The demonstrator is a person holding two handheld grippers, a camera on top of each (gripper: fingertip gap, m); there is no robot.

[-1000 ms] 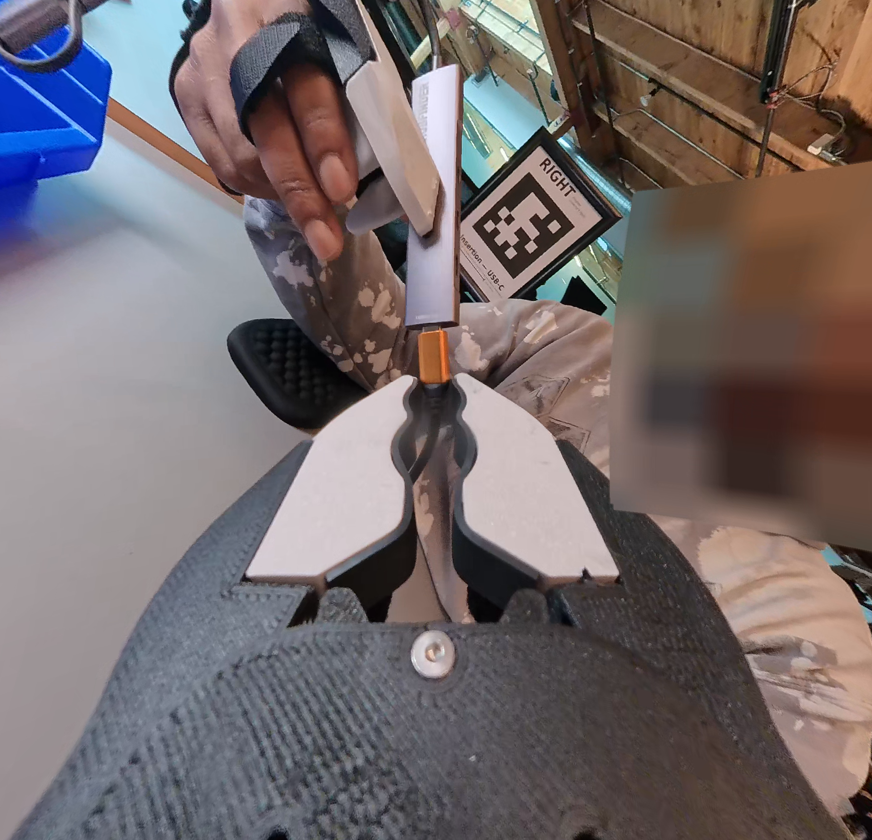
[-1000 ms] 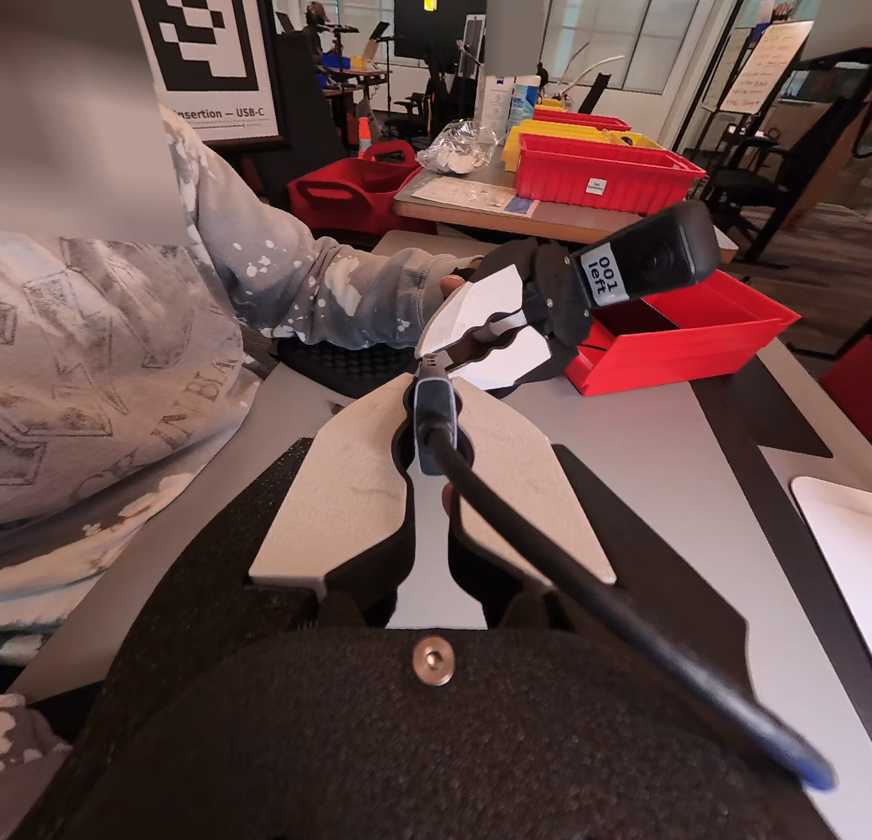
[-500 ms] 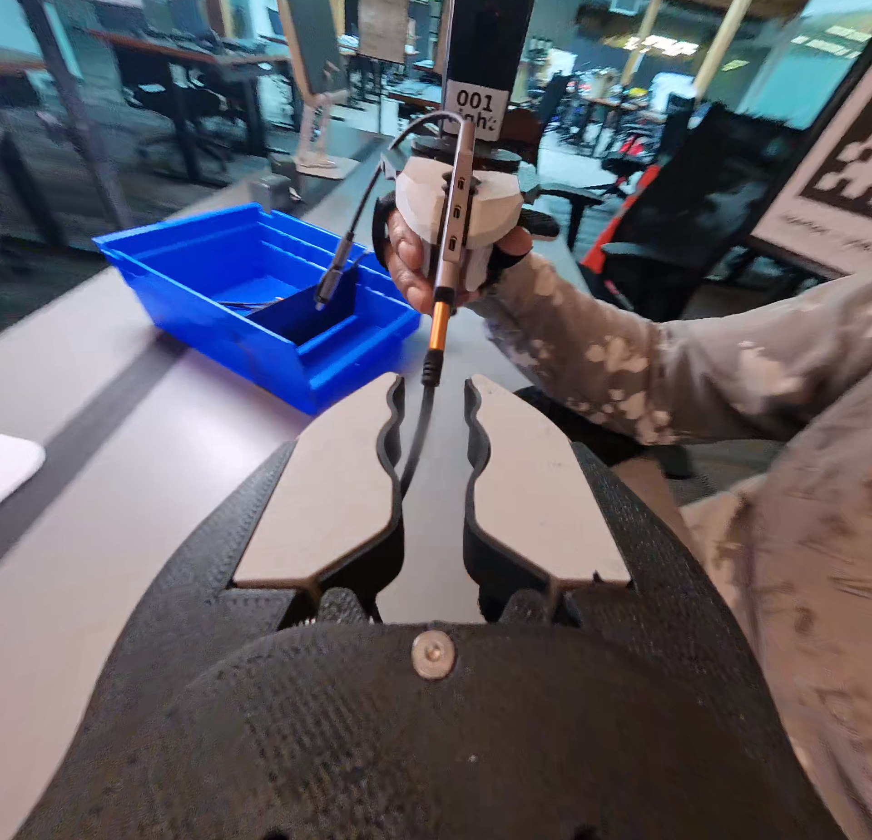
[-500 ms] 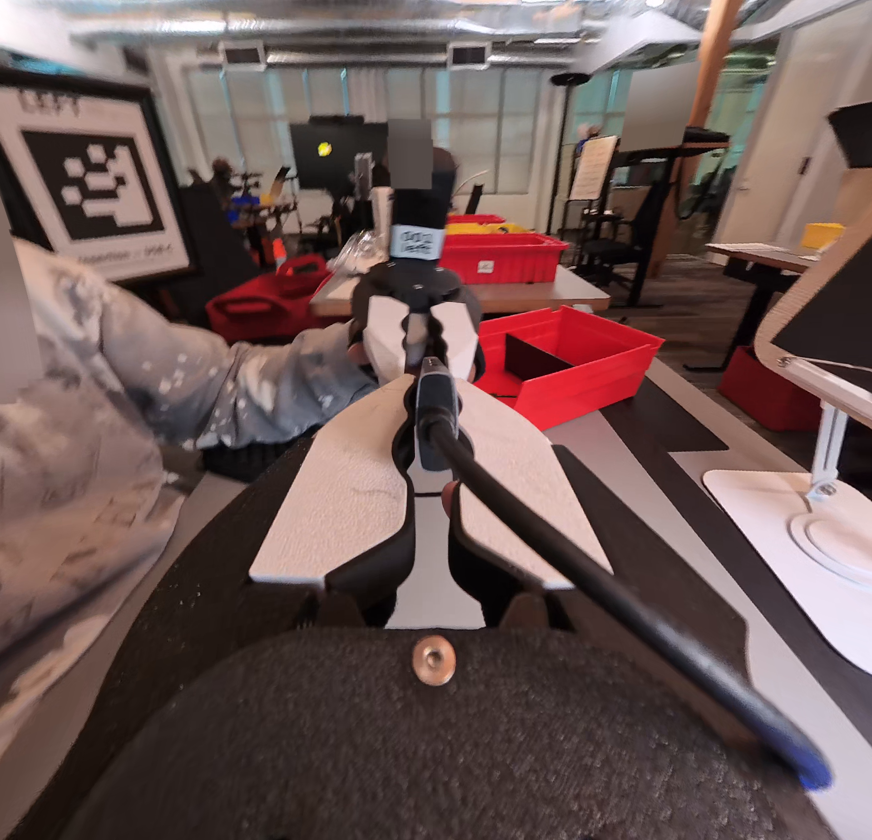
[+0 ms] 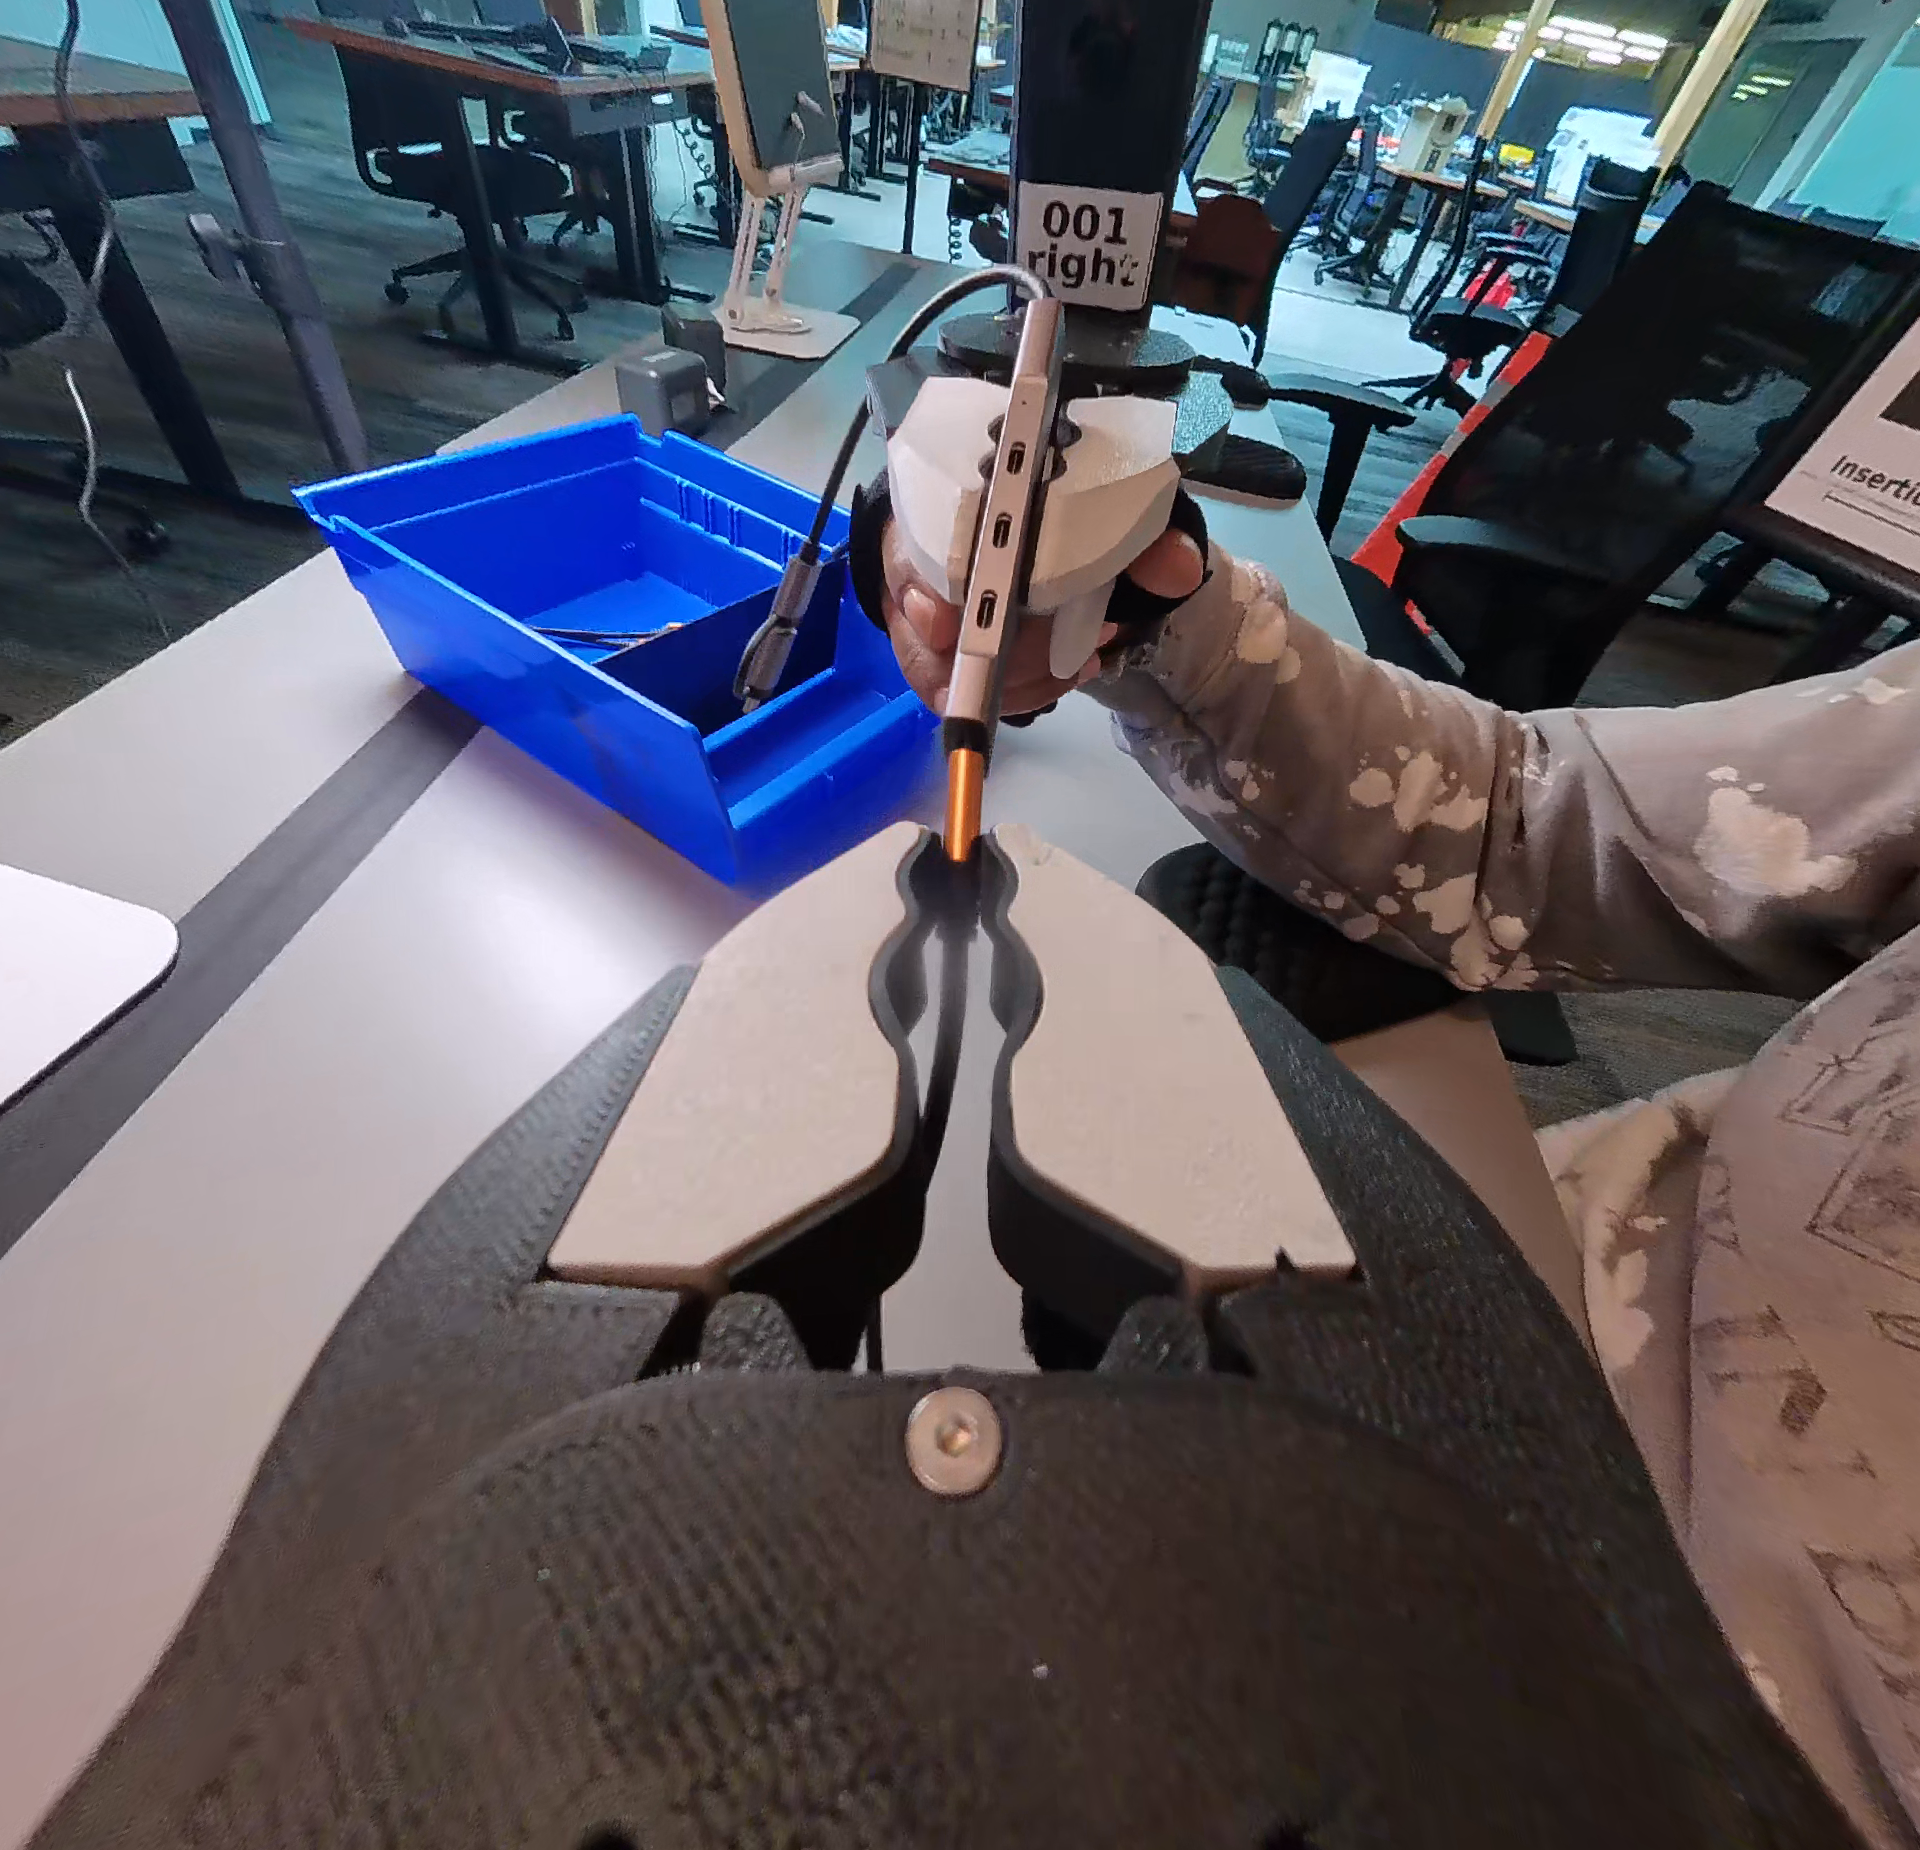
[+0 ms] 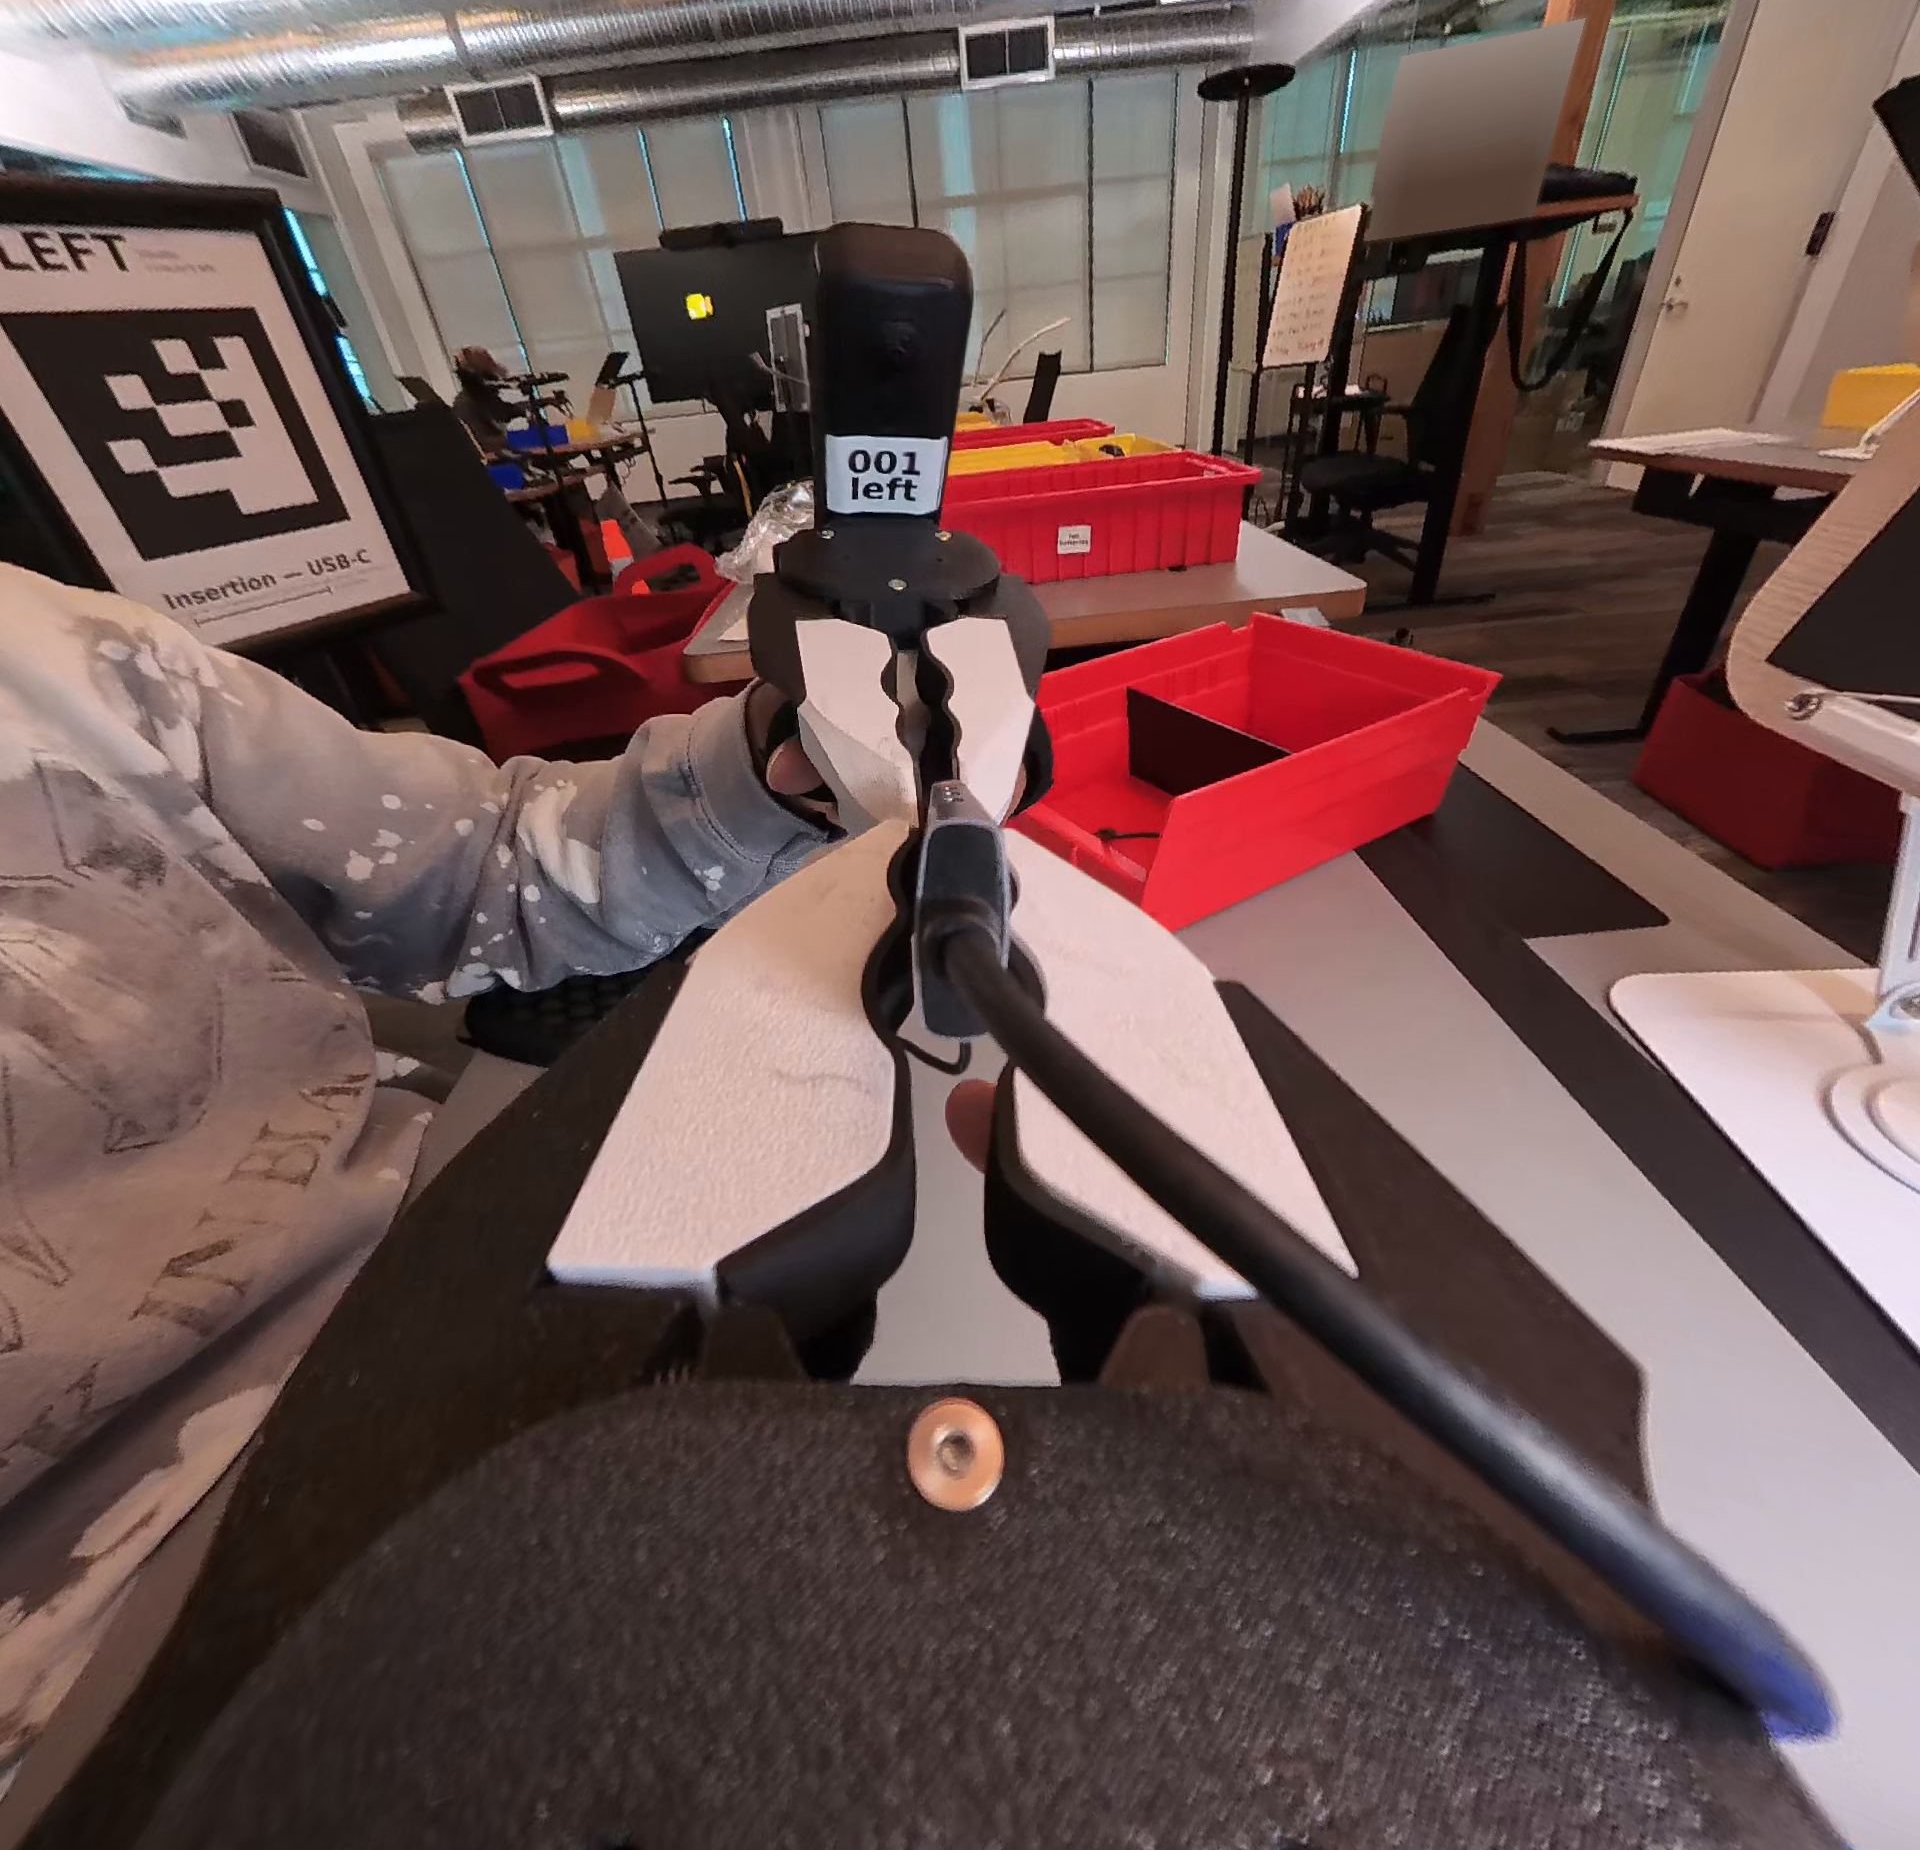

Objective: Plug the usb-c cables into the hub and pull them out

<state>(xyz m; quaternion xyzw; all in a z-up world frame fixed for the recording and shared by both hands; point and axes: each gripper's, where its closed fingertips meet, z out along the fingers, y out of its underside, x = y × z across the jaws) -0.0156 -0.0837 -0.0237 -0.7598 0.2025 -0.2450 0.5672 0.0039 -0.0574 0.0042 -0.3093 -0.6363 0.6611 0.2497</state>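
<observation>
Left claw (image 5: 961, 844) of mine pinches the orange USB-C plug (image 5: 963, 798) seated in the hub's (image 5: 1003, 543) end, right claw (image 6: 951, 844) clamping the hub; an off-axis pull could bend the plug.

An open office or workshop. On the near grey table (image 5: 312, 969), crossed by a dark stripe, stands a blue bin (image 5: 582, 595); beyond it are dark desks (image 5: 540, 75) and black office chairs (image 5: 1621, 512) on a grey floor, with pale wooden posts (image 5: 1725, 34) far right. In the right wrist view a red bin (image 6: 1288, 761) sits on the table, with a far table (image 6: 1143, 595) carrying red and yellow trays (image 6: 1101, 512) behind it. A row of tall windows (image 6: 935, 231) fills the far wall — daylight comes through them — under silver ducts (image 6: 644, 24) on the ceiling. A framed sign (image 6: 177, 418) with a black-and-white marker stands left.
</observation>
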